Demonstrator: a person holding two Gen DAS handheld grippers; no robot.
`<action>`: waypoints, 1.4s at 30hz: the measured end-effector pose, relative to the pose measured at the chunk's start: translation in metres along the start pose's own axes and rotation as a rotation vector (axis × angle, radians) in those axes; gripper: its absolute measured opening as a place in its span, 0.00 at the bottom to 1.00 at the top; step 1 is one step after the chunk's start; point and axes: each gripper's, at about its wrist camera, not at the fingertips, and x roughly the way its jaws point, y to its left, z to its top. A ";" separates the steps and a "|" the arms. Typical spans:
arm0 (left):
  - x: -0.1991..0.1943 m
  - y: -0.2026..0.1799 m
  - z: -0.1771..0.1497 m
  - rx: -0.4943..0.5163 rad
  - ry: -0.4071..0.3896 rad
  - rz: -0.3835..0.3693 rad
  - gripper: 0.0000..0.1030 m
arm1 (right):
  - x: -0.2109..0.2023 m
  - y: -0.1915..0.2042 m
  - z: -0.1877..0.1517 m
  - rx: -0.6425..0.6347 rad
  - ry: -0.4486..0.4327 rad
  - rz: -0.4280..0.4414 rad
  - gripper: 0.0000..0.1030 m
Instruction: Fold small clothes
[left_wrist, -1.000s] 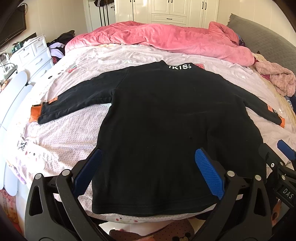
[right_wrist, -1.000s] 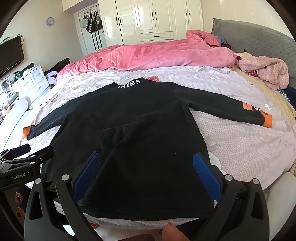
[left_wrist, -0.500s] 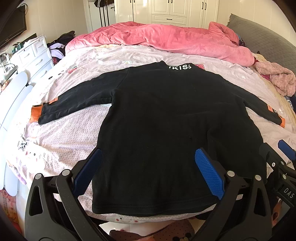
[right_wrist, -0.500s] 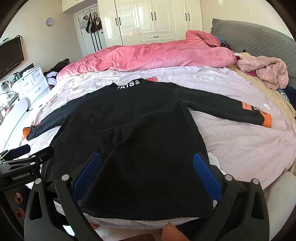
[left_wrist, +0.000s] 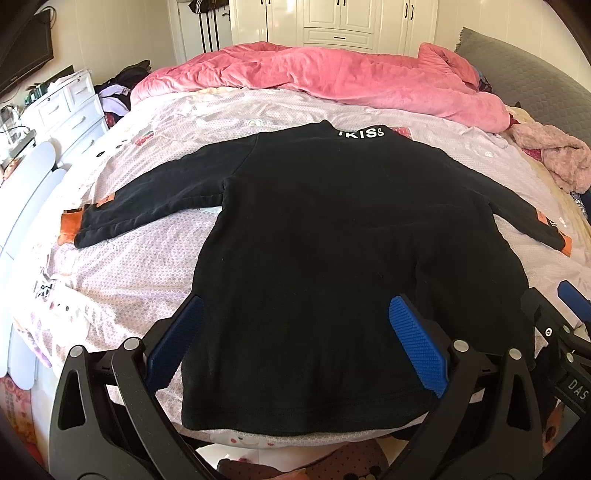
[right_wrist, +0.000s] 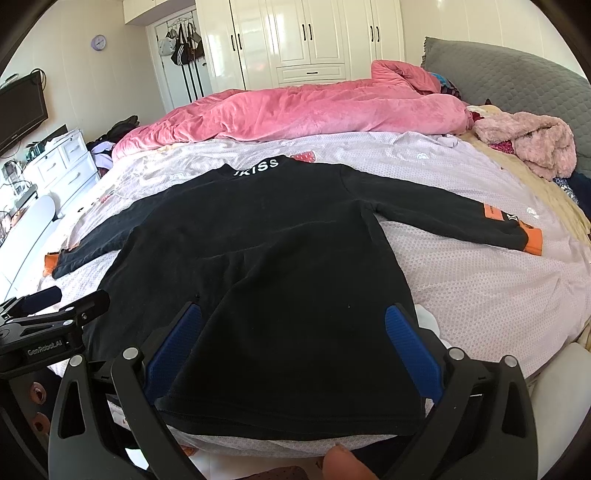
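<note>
black top (left_wrist: 332, 258) flat, both tools spread

White panelled wardrobe doors (right_wrist: 306, 40) were seen along the top of the frame, with a round clock (right_wrist: 99, 42) on the cream wall at upper left. A dark television (right_wrist: 20, 110) and a white chest of drawers (right_wrist: 62, 162) were placed at the left edge, and a grey padded headboard (right_wrist: 517, 88) at upper right, all sunlit.
</note>
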 end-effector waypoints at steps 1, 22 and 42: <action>0.001 0.000 0.001 -0.003 0.001 -0.001 0.91 | 0.001 0.000 0.001 0.001 -0.001 -0.003 0.96; 0.037 -0.020 0.054 -0.030 0.002 -0.014 0.91 | 0.038 -0.008 0.051 0.007 -0.021 -0.043 0.96; 0.077 -0.035 0.117 -0.032 0.024 -0.007 0.91 | 0.078 -0.034 0.130 0.091 -0.064 -0.091 0.96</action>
